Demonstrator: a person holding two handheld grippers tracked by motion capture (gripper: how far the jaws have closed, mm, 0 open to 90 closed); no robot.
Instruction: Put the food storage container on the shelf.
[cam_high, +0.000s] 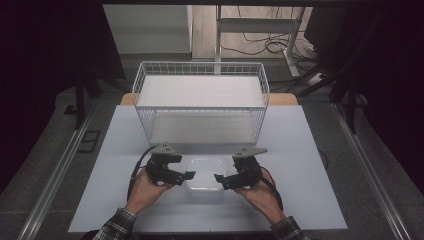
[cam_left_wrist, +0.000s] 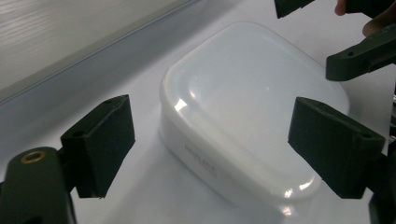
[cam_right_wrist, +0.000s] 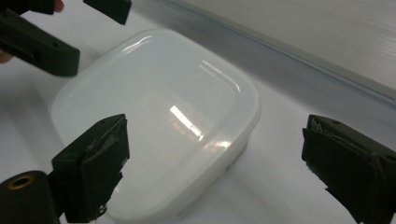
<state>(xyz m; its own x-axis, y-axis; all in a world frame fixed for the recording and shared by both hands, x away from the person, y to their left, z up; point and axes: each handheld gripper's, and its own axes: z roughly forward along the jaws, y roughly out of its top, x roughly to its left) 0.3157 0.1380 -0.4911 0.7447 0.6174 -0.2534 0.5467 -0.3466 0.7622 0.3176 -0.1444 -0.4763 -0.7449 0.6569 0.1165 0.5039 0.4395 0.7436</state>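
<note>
High view is dim overall: room around the table (cam_high: 310, 150) nearly black at left and right edges, a brighter strip of floor at the top centre. Table top reads pale blue-grey, evenly lit from above, with soft faint shadows under the wire basket (cam_high: 200, 100) and near the hands. Picture is soft and a bit noisy; no strong edge distortion. Both gripper views are brighter and washed out, white on white with low contrast. White lidded box (cam_left_wrist: 252, 121) carries glare spots: small highlights on its lid and corners in the left gripper view, a bright streak mid-lid in the right gripper view. Near black jaws are slightly soft; background blurred.
</note>
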